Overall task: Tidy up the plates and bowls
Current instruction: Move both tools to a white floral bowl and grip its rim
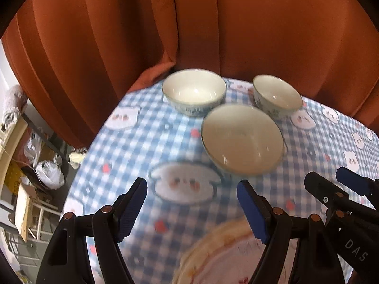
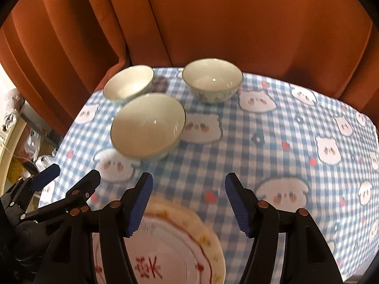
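Right wrist view: three empty bowls sit on the checked counter [image 2: 272, 142]. The big bowl [image 2: 148, 127] lies nearest the plate [image 2: 165, 248]; two smaller bowls [image 2: 129, 84] [image 2: 212, 79] lie beyond it. The right claw [image 2: 188, 203] and left claw [image 1: 191, 210] gape wide, holding nothing.

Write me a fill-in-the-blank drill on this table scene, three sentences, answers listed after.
1. The number of bowls standing on the checked tablecloth is ____.
2. The nearest bowl stands closest to the plate, and every bowl holds ____.
3. Both the left tool and the right tool have jaws that are ____, with nothing gripped between them.

Missing words: three; nothing; open
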`<state>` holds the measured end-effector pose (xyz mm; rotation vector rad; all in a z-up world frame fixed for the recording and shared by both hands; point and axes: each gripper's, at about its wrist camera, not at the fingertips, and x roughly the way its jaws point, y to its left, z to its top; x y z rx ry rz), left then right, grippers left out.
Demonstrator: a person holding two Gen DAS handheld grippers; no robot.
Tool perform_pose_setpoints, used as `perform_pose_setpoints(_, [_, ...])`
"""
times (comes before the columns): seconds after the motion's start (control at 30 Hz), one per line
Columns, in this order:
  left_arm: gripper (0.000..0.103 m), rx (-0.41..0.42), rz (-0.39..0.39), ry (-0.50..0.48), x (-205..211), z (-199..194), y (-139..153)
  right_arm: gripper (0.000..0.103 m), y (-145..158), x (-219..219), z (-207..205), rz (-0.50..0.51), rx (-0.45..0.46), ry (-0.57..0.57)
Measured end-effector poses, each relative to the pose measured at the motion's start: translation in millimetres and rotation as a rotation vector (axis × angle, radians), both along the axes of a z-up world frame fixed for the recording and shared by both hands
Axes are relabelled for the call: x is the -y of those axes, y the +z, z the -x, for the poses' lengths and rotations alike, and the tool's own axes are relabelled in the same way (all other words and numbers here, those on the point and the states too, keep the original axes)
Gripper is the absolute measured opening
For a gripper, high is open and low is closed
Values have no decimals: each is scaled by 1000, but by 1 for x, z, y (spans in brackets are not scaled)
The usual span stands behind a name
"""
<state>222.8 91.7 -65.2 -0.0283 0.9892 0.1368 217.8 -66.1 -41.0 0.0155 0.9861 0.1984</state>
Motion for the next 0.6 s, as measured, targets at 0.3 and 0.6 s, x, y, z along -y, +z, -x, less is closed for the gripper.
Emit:
perform_pose_setpoints(0.3, [75,-26,-19,7,-7,-57,-17,70,-14,-6,-63,-31,-12,-4])
perform_pose_setpoints(0.6, [61,-64,1,-7,-3,-84,-46,68,-36,-11,-98,-16,-18,-9])
